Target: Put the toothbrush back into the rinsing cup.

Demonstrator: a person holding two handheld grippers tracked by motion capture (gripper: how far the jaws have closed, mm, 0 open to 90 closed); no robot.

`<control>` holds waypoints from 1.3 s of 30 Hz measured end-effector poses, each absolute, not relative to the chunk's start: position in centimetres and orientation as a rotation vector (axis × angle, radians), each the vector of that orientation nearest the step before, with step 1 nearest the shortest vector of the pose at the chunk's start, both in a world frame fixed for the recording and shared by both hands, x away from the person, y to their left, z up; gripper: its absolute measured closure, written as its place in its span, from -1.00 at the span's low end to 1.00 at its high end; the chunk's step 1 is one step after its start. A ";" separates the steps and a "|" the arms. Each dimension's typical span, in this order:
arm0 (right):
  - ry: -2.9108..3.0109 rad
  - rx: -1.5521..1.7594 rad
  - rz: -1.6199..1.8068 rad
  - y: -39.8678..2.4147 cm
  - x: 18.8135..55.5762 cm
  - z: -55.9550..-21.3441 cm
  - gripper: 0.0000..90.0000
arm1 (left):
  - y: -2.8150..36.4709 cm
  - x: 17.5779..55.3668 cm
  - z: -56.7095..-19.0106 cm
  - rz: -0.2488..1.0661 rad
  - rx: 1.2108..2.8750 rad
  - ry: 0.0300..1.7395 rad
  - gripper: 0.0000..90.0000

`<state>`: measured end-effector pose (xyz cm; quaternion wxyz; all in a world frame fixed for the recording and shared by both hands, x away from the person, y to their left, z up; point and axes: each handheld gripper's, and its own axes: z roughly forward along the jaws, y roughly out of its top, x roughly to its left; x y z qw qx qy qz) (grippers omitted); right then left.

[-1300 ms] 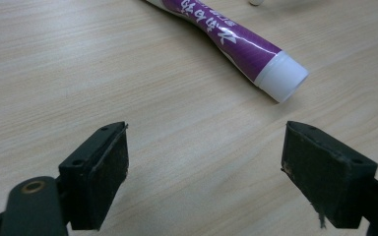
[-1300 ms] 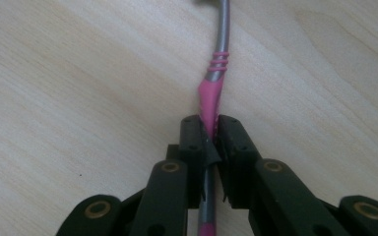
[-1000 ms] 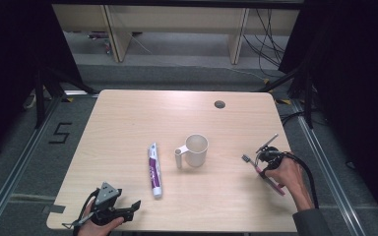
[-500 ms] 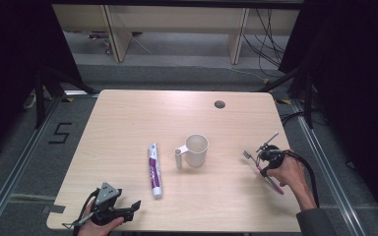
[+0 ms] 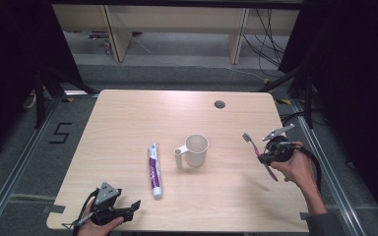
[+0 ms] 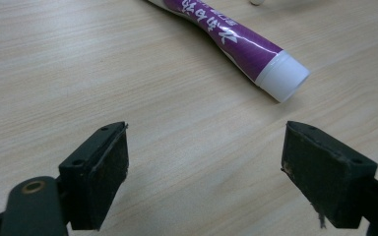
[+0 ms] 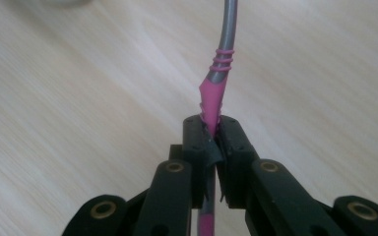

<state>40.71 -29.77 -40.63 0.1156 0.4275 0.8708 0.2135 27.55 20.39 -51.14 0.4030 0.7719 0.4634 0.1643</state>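
Right gripper (image 5: 269,152) clamps toothbrush (image 5: 258,155) mid-handle, bristles raised toward cup (image 5: 196,149), which stands to its left; left gripper (image 5: 128,209) wide apart, empty, toothpaste tube (image 5: 153,169) cap just ahead

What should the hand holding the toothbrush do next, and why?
Probably carry the toothbrush left, over the mug, and lower it in. The right gripper is already shut on its pink handle, lifted off the table, and the mug stands upright and open nearby.
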 end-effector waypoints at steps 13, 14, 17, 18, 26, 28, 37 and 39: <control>2.401 1.110 1.163 -26.3 39.2 -40.4 0.86 | 20.4 27.5 -51.1 0.418 1.950 1.174 -0.61; 2.411 1.116 1.171 -26.0 39.2 -40.4 0.86 | 20.4 27.5 -51.1 0.418 1.950 1.173 -0.61; 2.381 1.081 1.268 -25.0 39.3 -40.9 0.86 | 20.4 27.5 -51.1 0.416 1.951 1.174 -0.61; 2.394 1.087 1.278 -24.8 39.2 -40.8 0.86 | 20.4 27.5 -51.1 0.416 1.952 1.172 -0.61; 2.355 1.039 1.406 -22.7 39.3 -41.1 0.86 | 20.3 27.5 -51.2 0.415 1.958 1.176 -0.61; 2.354 0.987 1.443 -21.6 39.5 -41.2 0.86 | 20.4 27.6 -51.2 0.411 1.956 1.174 -0.61; 2.363 0.959 1.520 -19.3 39.7 -40.8 0.86 | 20.4 27.5 -51.2 0.415 1.948 1.176 -0.61; 2.354 0.959 1.494 -19.0 39.6 -40.6 0.86 | 20.4 27.5 -51.2 0.416 1.947 1.174 -0.61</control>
